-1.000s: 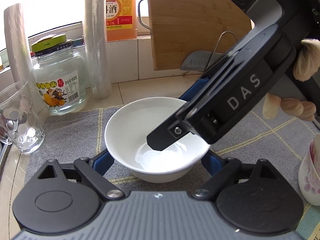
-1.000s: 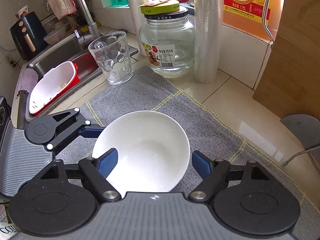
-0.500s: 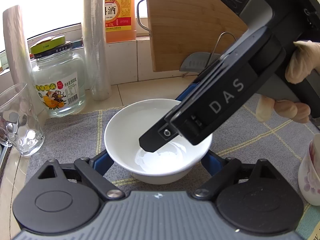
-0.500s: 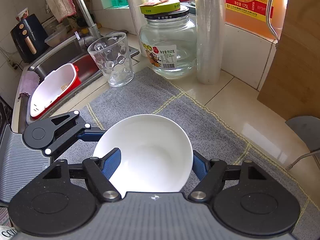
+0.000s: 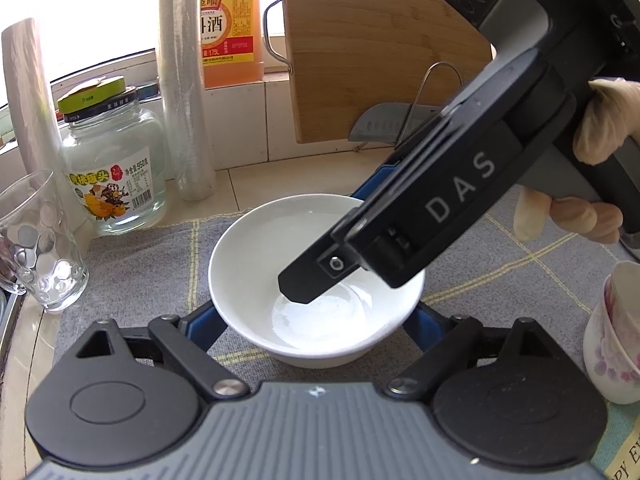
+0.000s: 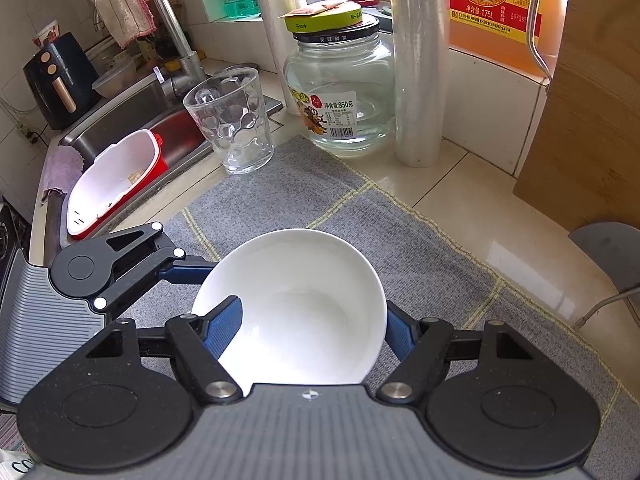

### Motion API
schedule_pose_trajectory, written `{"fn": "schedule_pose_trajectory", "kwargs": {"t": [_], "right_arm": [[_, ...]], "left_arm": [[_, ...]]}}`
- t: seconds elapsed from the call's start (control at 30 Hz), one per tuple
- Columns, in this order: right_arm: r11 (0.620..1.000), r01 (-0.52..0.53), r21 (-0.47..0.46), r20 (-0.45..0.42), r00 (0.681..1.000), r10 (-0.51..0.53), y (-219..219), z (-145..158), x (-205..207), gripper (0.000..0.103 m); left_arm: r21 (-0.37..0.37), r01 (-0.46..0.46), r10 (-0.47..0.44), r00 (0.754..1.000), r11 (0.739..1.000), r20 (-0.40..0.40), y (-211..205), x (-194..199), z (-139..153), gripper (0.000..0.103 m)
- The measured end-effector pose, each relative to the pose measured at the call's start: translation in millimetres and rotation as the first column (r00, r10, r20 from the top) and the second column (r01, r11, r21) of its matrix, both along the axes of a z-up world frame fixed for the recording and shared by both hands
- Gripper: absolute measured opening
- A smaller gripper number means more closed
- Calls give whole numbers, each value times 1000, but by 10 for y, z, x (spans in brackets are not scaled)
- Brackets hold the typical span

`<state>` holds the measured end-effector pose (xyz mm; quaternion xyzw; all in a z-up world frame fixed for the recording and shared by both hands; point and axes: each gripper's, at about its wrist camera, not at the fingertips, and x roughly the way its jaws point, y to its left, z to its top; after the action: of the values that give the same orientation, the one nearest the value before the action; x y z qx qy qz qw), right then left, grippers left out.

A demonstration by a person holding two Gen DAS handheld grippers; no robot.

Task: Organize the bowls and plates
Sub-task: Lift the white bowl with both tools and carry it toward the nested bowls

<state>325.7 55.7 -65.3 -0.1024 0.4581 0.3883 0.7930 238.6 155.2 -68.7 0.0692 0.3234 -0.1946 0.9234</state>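
bowl: round white ceramic bowl (image 6: 296, 304) on grey woven mat (image 6: 420, 264), desk | right gripper (image 6: 314, 330): jaws just closing, clamped on its rim | left gripper (image 5: 316, 320): jaws apart, flanking it | jar label "950"; jug "1.75L"

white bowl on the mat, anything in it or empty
Empty. The white bowl shows only a bare glossy inside in both wrist views, sitting upright on the grey mat.
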Motion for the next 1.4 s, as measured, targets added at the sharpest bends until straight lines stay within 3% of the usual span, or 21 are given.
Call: {"fn": "schedule_pose_trajectory", "kwargs": {"t": [1.4], "right_arm": [[994, 28, 108, 69, 997, -35, -965, 630, -1394, 80]], "left_arm": [[50, 116, -116, 993, 992, -14, -639, -1152, 686, 92]]}}
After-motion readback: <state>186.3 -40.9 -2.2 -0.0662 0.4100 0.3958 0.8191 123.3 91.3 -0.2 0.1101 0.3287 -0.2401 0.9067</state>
